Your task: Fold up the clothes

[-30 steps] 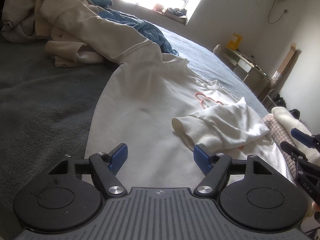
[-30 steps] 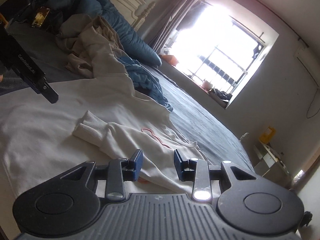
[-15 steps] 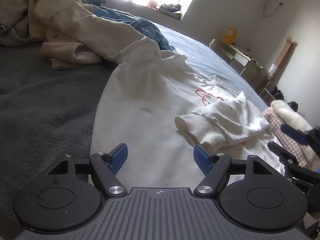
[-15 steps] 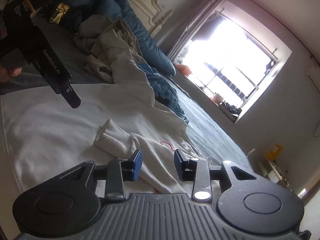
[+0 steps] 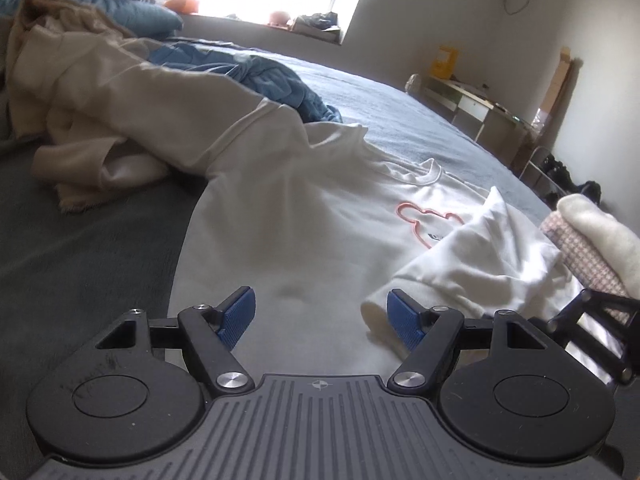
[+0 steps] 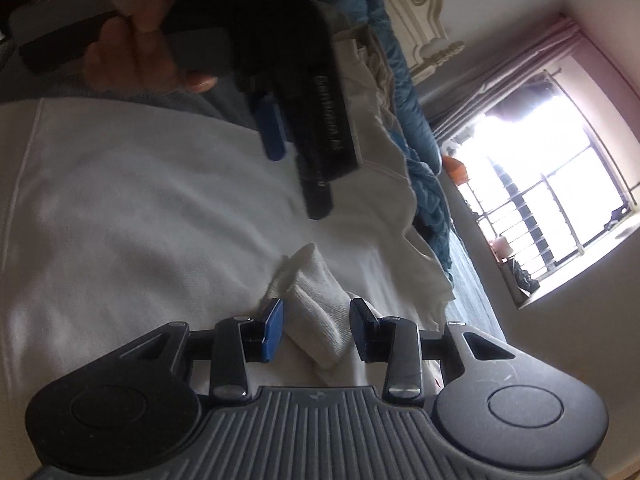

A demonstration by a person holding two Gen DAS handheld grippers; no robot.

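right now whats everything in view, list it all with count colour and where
sweatshirt: 1, white with red outline print, spread flat on the bed
sleeve cuff: 1, white ribbed, folded onto the sweatshirt, between the right gripper's open fingers
beige garments: a heap, beyond the sweatshirt
blue garment: 1, crumpled behind the heap
bed cover: 1, dark grey
folded stack: cream on pink check, bed's right edge
desk: 1, pale, by the wall
window: 1, bright, barred
left gripper: open
right gripper: open
hand: 1, holding the left gripper
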